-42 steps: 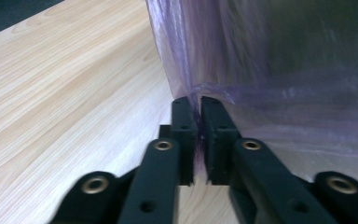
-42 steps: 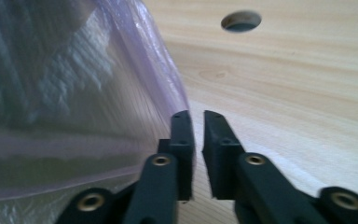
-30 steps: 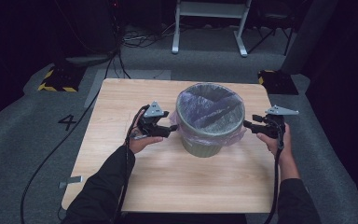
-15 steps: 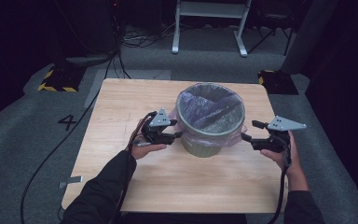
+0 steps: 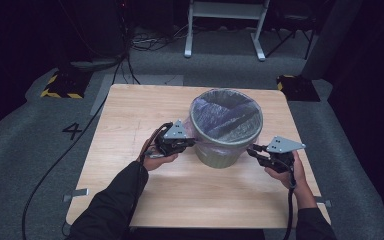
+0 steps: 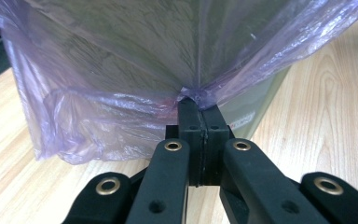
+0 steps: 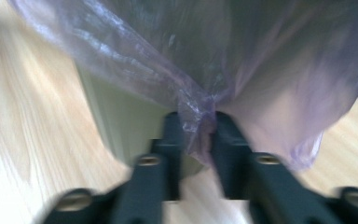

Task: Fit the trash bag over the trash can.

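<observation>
Now, from the high view, you're standing your left gripper (image 5: 189,143) and right gripper (image 5: 252,150) on either side of the bin (image 5: 223,134), mid-table (image 5: 130,110), each one biting the purple bag (image 5: 225,114) hanging over its rim. Along the left gripper view, your jaws have just been closing and are clamping a gathered pinch of bag (image 6: 193,92). In the right gripper view, blurred, your jaws are nipping a twist of film (image 7: 196,116) too. Careful: pulling outward unevenly could tear that thin plastic or tip the bin.
</observation>
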